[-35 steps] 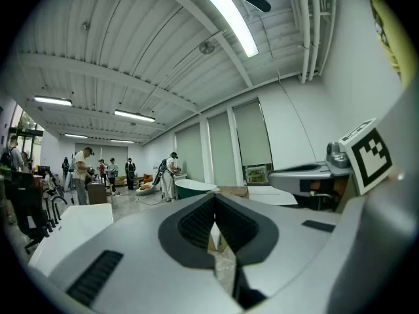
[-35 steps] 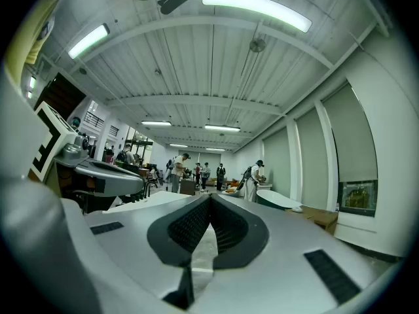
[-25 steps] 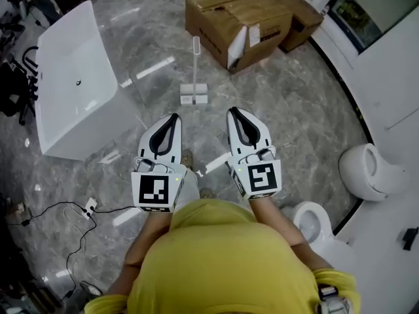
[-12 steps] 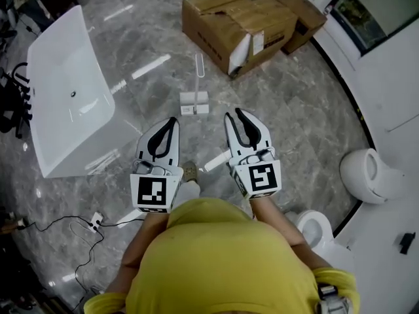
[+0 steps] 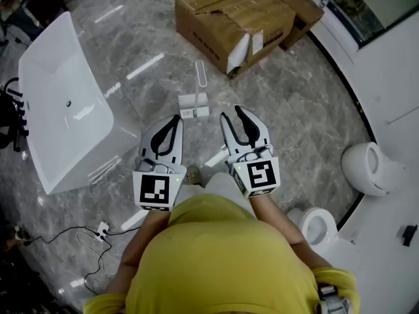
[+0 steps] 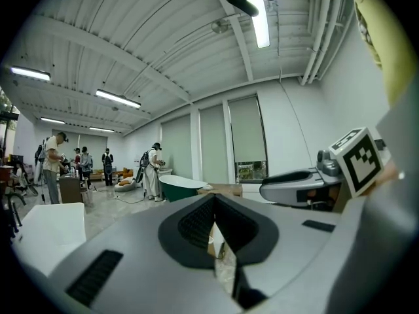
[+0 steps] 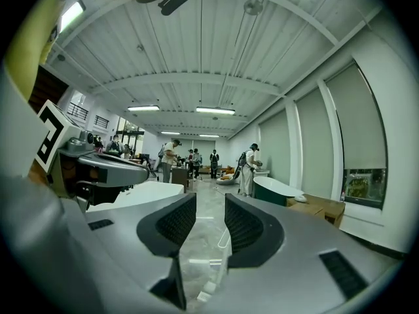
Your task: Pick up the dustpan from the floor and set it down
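A person in a yellow shirt [image 5: 216,260] stands on a grey marble floor [image 5: 294,110] with a claw in each hand, both held out side by side and nearly level. The white dustpan [image 5: 194,103] stands on the floor just ahead of the two claws, its thin handle upright, apart from both and untouched. The left claw [image 5: 175,118] is clenched, its two jaws meeting in a closed line with nothing between them, as the left gripper view confirms [image 6: 213,205]. The right claw [image 5: 230,112] is released: its jaws have just been opening and stand apart with nothing gripped, and in the right gripper view [image 7: 210,205] the dustpan [image 7: 224,237] shows on the floor through the gap, well short of the pads. Beyond the dustpan lie opened cardboard boxes [image 5: 226,18]; a white bathtub [image 5: 55,110] sits to the left and two white toilets [image 5: 370,169] to the right.
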`<state>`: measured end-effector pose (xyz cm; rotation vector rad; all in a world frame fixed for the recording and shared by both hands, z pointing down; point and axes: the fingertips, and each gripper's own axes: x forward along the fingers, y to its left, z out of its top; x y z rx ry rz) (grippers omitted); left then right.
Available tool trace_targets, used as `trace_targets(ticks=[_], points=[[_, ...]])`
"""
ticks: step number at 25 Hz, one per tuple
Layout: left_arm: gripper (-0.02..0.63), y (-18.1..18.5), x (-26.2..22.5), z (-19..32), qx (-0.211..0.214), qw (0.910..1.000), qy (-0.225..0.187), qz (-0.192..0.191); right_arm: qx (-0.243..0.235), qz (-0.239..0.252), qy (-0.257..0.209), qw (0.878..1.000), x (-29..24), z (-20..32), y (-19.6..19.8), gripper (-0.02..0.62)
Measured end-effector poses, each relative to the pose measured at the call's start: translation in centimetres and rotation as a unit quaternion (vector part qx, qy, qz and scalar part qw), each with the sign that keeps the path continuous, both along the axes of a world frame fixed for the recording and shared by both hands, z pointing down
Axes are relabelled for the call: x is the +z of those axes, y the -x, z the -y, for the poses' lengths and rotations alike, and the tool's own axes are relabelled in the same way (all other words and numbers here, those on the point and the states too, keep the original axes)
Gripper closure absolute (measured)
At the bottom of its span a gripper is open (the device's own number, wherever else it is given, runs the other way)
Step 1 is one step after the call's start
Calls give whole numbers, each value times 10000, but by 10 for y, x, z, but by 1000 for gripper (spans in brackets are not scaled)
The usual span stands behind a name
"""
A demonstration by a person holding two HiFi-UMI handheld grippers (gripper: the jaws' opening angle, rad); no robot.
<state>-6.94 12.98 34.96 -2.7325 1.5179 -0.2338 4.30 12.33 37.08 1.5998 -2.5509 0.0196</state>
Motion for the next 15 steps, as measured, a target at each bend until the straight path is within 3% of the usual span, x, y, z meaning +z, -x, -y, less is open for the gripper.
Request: trace_targets(ticks=[10, 15], points=[[606, -14, 14, 32, 149, 9997, 180, 13, -170, -346, 284, 9989, 27, 33, 0, 428], [606, -16, 23, 61, 54, 9996, 258, 82, -134, -286, 570, 9979, 51, 67, -2, 417]])
